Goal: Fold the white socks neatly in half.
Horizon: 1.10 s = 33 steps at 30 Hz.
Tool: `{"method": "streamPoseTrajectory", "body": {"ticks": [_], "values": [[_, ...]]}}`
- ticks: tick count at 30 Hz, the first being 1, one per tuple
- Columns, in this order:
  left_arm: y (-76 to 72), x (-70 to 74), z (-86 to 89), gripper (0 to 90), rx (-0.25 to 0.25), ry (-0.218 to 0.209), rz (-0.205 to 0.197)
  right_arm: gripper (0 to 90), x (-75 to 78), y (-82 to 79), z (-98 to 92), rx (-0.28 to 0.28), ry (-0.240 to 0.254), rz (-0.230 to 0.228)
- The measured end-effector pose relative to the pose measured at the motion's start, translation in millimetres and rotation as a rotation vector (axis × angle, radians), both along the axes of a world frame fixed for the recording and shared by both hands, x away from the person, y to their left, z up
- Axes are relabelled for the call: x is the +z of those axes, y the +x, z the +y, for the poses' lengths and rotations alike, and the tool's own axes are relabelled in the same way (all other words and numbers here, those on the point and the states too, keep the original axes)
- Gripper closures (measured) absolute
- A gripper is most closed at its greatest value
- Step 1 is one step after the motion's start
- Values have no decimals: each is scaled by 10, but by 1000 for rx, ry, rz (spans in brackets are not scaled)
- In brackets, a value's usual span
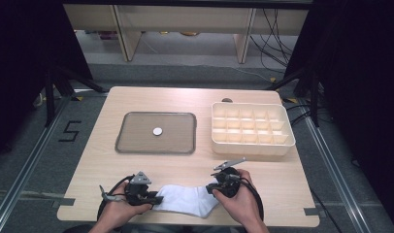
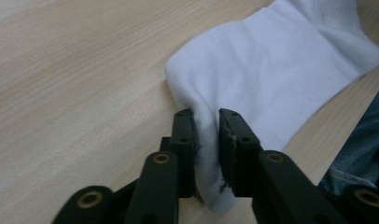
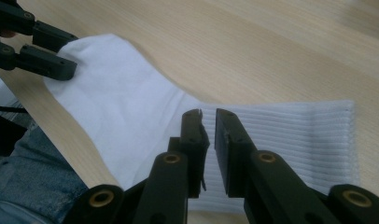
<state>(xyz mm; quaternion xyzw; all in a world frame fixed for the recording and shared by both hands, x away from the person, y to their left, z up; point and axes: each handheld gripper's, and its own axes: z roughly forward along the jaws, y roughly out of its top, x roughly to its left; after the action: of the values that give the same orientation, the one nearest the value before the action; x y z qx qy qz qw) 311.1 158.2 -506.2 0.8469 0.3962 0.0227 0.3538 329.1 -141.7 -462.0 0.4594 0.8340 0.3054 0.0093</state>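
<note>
The white cotton sock (image 1: 188,200) is lying flat along the near edge of the light wooden table (image 1: 195,160), its long axis running straight across between both hands. The left gripper (image 2: 207,122) is pinching the toe end, while the right gripper (image 3: 207,122) is sitting narrow over the ribbed cuff, and I can't tell if it's actually biting fabric

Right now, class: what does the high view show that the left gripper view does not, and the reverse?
High view: a grey tray with a white disc in it, a cream divided box, and the right gripper. Left gripper view: close up, the left gripper with its jaws pinching a fold of fabric. Both: the white sock on the wooden table.
</note>
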Motion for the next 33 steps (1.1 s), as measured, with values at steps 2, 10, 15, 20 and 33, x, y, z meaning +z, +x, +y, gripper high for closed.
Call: {"method": "streamPoseTrajectory", "body": {"ticks": [2, 10, 15, 20, 33], "values": [[-13, -2, 4, 802, 0, -10, 12, 823, -1, -1, 32, 25, 4, 14], [-59, 56, 31, 827, 33, -90, 40, 900, -47, -46, 265, 95, 17, 69], [-80, 123, 55, 827, 21, -142, 63, 900, -116, -81, 367, 99, 22, 101], [-99, 195, 32, 827, 14, -170, 65, 900, -186, -67, 453, 104, 30, 131], [-142, 335, -62, 827, -48, -252, 74, 900, -326, 2, 493, 110, 31, 161]]}}
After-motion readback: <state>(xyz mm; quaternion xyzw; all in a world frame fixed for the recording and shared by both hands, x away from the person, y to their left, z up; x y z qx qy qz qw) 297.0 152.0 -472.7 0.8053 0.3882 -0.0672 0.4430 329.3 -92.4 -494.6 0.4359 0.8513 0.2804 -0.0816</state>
